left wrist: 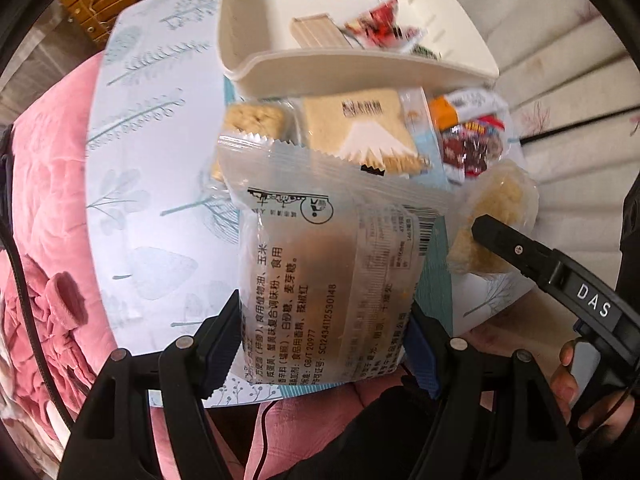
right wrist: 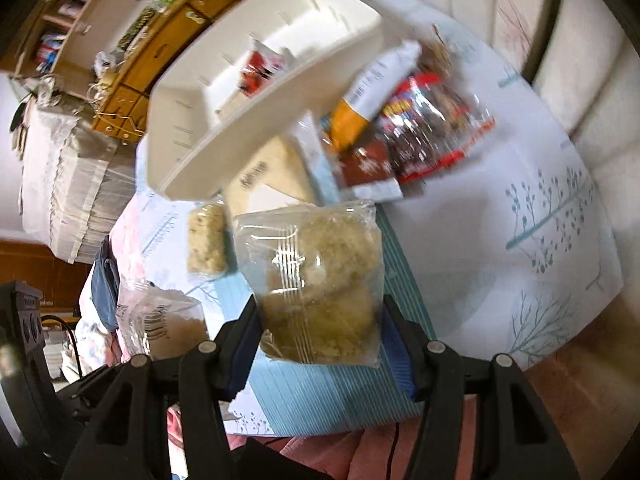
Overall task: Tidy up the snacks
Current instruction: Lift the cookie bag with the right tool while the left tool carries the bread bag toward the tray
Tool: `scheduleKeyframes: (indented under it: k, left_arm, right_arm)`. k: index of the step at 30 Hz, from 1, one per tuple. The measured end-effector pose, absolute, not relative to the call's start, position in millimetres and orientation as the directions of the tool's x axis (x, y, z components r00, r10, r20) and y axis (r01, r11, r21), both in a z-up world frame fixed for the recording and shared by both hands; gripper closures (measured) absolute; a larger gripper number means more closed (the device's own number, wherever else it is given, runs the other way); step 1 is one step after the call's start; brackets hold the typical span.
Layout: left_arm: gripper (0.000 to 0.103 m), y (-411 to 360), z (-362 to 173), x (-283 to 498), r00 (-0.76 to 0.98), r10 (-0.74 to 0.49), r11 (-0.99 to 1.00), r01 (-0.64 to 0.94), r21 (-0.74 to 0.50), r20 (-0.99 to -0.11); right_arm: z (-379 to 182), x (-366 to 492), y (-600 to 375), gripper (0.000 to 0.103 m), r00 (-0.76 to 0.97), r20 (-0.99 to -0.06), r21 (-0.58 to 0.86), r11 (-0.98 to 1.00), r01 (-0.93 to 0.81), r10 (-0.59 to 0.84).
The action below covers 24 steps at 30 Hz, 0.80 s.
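My left gripper [left wrist: 320, 344] is shut on a clear snack packet with black printed text [left wrist: 332, 264], held above the table. My right gripper [right wrist: 320, 340] is shut on a clear bag of pale crumbly cakes [right wrist: 320, 280]; the bag also shows in the left wrist view [left wrist: 496, 216], with the right gripper's finger [left wrist: 516, 248] on it. A cream plastic bin [left wrist: 352, 68] stands behind and holds a wafer pack [left wrist: 316, 32] and red-wrapped snacks [left wrist: 380, 24]. In front of the bin lie a cracker pack [left wrist: 360, 128], a rice-crisp bar [left wrist: 252, 120] and red-and-brown packets [left wrist: 472, 140].
The table has a white cloth with blue leaf prints [left wrist: 152, 152]. A pink quilt [left wrist: 44, 240] lies to the left. The right wrist view shows a wooden cabinet [right wrist: 160, 40], a stack of papers [right wrist: 72, 184] and the bin [right wrist: 240, 120] at an angle.
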<state>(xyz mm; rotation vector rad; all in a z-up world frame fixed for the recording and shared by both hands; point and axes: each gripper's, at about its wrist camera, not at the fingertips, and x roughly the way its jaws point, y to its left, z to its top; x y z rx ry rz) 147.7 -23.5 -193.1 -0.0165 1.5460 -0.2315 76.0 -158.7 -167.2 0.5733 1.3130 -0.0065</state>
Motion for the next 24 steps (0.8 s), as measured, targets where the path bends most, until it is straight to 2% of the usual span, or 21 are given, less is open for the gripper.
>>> scheduleKeyframes:
  k: [4,13,24]
  left_arm:
    - [0.031,-15.0,-188.4,148.1,0.041,-0.167,0.980,0.115,-0.161,-0.985]
    - [0.031,9.1,-125.3,174.1,0.121,-0.171,0.983,0.087,-0.161,-0.978]
    - [0.031,9.8,-90.1,226.0,0.218,-0.157,0.988,0.048,-0.150,-0.963]
  right_arm:
    - [-143.5,83.6,-152.8,0.046,0.322,-0.900,0.383,0.885,0.264,0.294]
    - [-99.1,109.3,-153.0,0.046,0.423,-0.872,0.342,0.925,0.167,0.246]
    - [-71.5,146.8,-168.6,0.046,0.508,-0.835,0.303,0.947,0.105,0.211]
